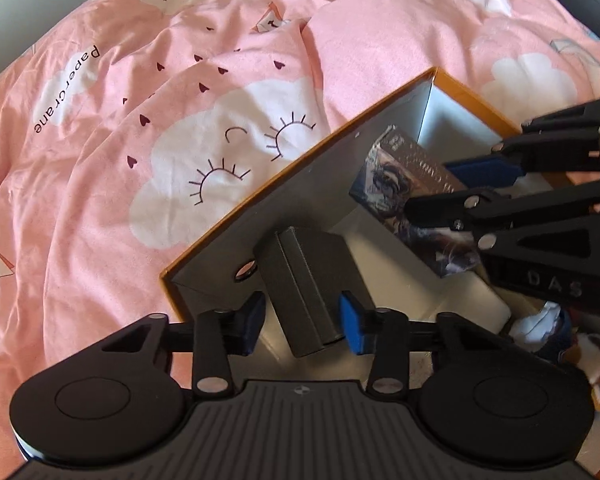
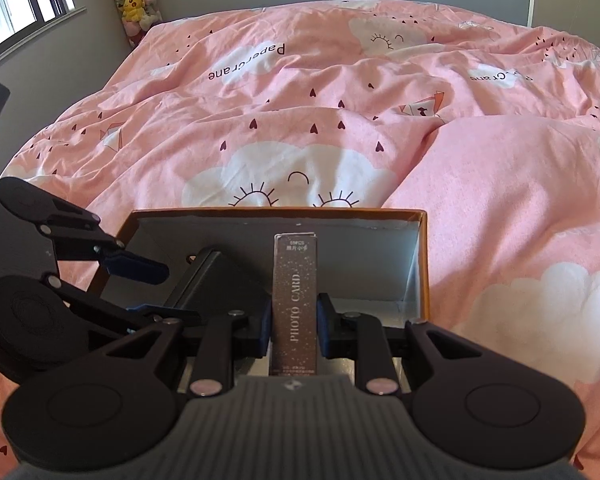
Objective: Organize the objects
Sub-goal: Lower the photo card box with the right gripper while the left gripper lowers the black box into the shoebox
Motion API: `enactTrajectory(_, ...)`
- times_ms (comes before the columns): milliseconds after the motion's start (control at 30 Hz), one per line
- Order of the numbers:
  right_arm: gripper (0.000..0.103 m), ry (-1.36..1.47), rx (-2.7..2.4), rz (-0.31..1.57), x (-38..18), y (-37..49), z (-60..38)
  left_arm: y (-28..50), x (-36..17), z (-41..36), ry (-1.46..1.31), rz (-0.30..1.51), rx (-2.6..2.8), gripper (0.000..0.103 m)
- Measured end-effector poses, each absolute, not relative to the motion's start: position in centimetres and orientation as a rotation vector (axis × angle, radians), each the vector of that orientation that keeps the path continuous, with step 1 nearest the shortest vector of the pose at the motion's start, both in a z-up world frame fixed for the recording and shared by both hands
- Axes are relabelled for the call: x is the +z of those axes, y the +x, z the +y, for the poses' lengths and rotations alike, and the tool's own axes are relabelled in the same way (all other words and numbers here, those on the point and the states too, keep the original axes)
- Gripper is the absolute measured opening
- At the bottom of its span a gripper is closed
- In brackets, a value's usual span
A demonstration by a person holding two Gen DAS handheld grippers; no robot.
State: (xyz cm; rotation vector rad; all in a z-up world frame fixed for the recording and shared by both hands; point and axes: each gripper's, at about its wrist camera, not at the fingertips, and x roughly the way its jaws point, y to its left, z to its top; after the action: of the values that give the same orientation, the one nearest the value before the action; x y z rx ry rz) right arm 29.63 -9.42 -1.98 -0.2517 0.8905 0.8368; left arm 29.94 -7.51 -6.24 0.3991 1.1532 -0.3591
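An open orange cardboard box [image 1: 300, 156] [image 2: 422, 264] with a grey inside lies on the pink bedspread. My left gripper [image 1: 302, 322] reaches into it, its blue pads on either side of a dark grey block [image 1: 308, 280] [image 2: 208, 280] that rests inside; the pads look slightly apart from the block's sides. My right gripper [image 2: 293, 326] is shut on a slim "PHOTO CARD" box [image 2: 295, 300] [image 1: 408, 196], holding it on edge inside the orange box. The right gripper also shows in the left wrist view [image 1: 476, 184], and the left gripper in the right wrist view [image 2: 148, 288].
The rumpled pink bedspread [image 2: 300, 120] with cloud prints surrounds the box. A pink pillow [image 2: 520, 200] lies to its right. Plush toys [image 2: 134, 0] stand in the far corner by a window [image 2: 20, 4]. Some small items [image 1: 556, 332] lie in the box at the right.
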Motion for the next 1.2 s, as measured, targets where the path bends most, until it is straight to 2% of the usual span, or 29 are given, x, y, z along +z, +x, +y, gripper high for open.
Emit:
enactTrajectory(100, 0.024, -0.26, 0.844, 0.887, -1.9, 29.4, -9.1, 29.7, -6.7, -7.5, 0.444, 1.163, -0.336, 0.032)
enactTrajectory(167, 0.024, -0.273, 0.849, 0.887, -1.9, 29.2, -8.9, 29.6, -6.8, -7.2, 0.439, 1.166, -0.342, 0.031)
enactTrajectory(633, 0.024, -0.26, 0.726, 0.982, -4.1, 29.1, -7.4, 29.3, -3.8, -4.3, 0.206, 1.083, -0.334, 0.031)
enactTrajectory(933, 0.024, -0.082, 0.686, 1.052, -4.7, 30.5, -7.1, 29.0, -3.4, -2.7, 0.127, 1.082, -0.331, 0.031)
enactTrajectory(1067, 0.024, 0.079, 0.709, 1.134, -5.4, 31.6, -7.5, 29.1, -3.6, -2.7, 0.127, 1.083, -0.343, 0.031)
enactTrajectory(1200, 0.024, 0.031, 0.71, 1.161, -5.9, 31.3, -6.9, 29.1, -4.0, -2.9, 0.137, 1.085, -0.349, 0.031)
